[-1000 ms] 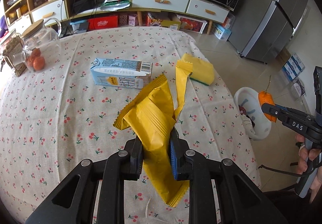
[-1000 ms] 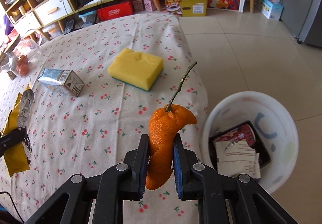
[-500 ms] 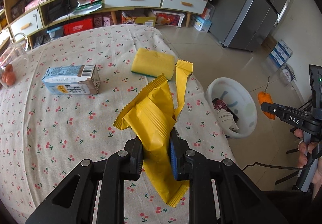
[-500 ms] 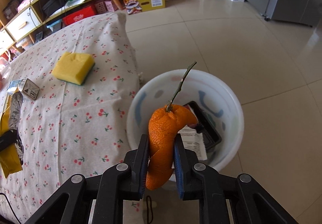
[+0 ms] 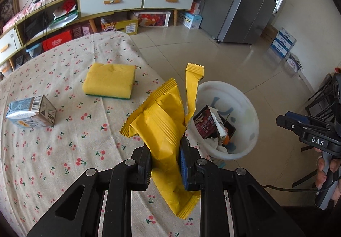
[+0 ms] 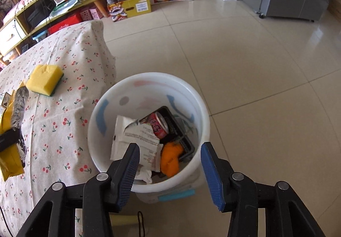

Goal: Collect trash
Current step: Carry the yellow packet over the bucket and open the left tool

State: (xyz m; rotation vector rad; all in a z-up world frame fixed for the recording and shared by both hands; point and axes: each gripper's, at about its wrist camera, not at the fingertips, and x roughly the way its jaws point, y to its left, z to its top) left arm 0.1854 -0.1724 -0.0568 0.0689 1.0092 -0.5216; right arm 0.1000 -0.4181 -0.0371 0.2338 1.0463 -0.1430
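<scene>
Desk (image 5: pixel 32 162) draped in cream cherry-print cloth; beside its edge, on the tiled floor, a round white plastic bin (image 6: pixel 147 81) holding a torn white paper packet (image 6: pixel 136 136), a red drink can (image 6: pixel 158 125), a black tray and a lump of orange peel (image 6: pixel 170 157); right tool (image 6: pixel 170 171) hangs above the bin's near rim, blue-padded fingers spread wide, empty; left tool (image 5: pixel 165 164) pressed together on a crinkled yellow foil snack wrapper (image 5: pixel 164 128), serrated ends standing up, held over the desk edge near the bin; on the cloth, a rectangular yellow sponge with green underside (image 5: pixel 109 81) and a small blue-and-white milk carton lying on its side (image 5: pixel 32 114), well apart from the tools.
</scene>
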